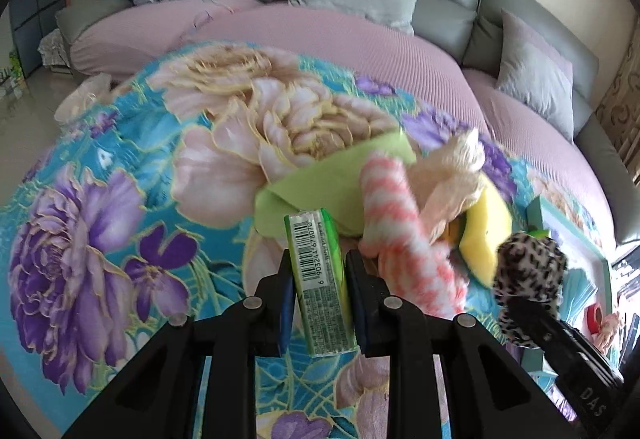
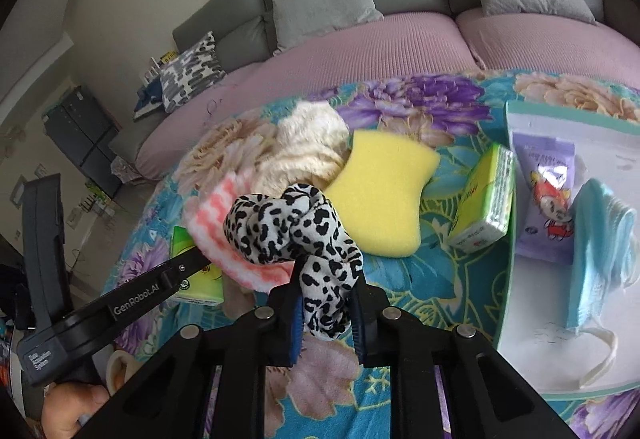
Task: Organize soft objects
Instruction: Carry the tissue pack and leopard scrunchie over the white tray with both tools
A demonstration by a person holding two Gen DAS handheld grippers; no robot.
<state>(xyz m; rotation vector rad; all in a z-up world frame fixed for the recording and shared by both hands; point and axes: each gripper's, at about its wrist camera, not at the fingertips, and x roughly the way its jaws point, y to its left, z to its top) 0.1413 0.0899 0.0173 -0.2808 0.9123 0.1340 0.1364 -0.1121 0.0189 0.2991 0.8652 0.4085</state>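
My left gripper [image 1: 318,271] is shut on a green tissue pack [image 1: 320,279] with a barcode, held above the flowered cloth. My right gripper [image 2: 326,303] is shut on a black-and-white leopard scrunchie [image 2: 296,227], also seen in the left wrist view [image 1: 528,275]. On the cloth lie a pink striped fluffy sock [image 1: 396,231], a cream fluffy item [image 2: 304,151], a yellow sponge [image 2: 384,195], a green cloth [image 1: 320,179] and a second green tissue pack [image 2: 486,195]. The left gripper [image 2: 188,263] shows in the right wrist view, still on its pack.
A white tray with a teal rim [image 2: 532,127] at the right holds a purple tissue pack [image 2: 548,199], blue face masks [image 2: 596,255] and a white mask [image 2: 596,359]. A grey sofa with pink covers [image 1: 360,35] and cushions stands behind the table.
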